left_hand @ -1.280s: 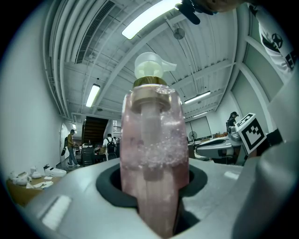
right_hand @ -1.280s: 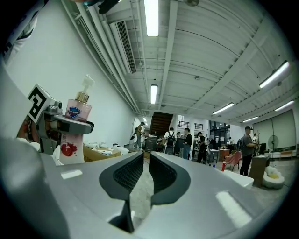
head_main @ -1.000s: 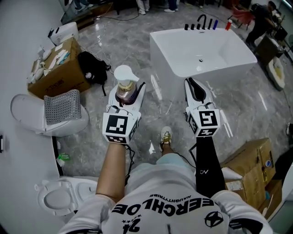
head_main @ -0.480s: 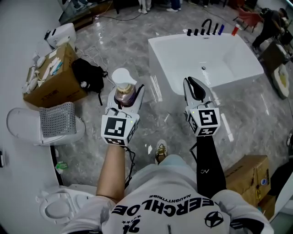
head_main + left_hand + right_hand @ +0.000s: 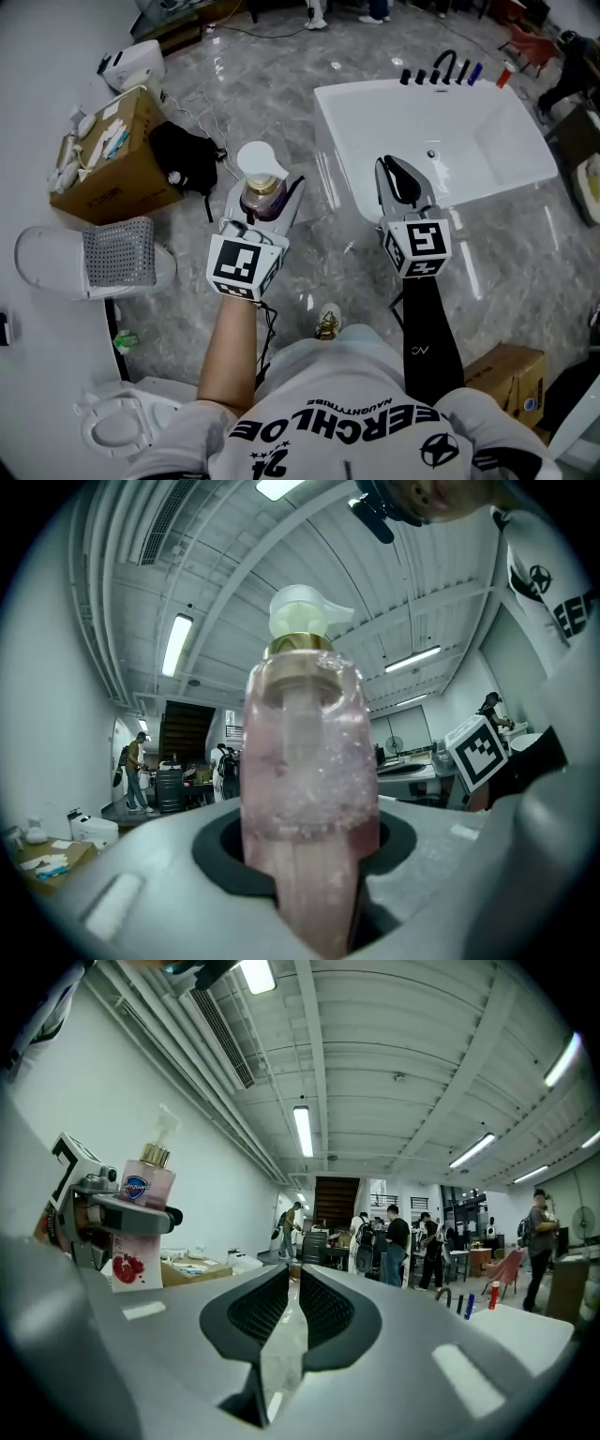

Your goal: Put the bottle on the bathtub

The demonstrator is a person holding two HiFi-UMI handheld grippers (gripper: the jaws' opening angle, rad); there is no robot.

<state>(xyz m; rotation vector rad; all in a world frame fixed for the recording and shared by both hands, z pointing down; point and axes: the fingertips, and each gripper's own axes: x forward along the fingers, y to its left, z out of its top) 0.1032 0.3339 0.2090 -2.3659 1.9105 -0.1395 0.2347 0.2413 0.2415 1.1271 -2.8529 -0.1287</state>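
A pink pump bottle [image 5: 260, 190] with a white pump head stands upright in my left gripper [image 5: 262, 195], which is shut on its lower body. In the left gripper view the bottle [image 5: 305, 761] fills the middle between the jaws. The white bathtub [image 5: 330, 136] lies ahead and to the right, and its near left corner is just beyond the bottle. My right gripper [image 5: 403, 180] is shut and holds nothing; it hangs over the tub's near wall. In the right gripper view the bottle [image 5: 145, 1190] shows at the left and the tub's rim [image 5: 530, 1321] at the right.
A black faucet [image 5: 448, 67] and small bottles stand on the tub's far rim. A cardboard box [image 5: 112, 155], a black bag [image 5: 183, 150] and a toilet [image 5: 89, 258] sit to the left, another toilet [image 5: 122, 422] lower left, a box [image 5: 506, 375] lower right. People stand in the background.
The tub has come nearer to both grippers, and my right gripper now overlaps its near wall. The left gripper still holds the bottle; neither jaw state changed.
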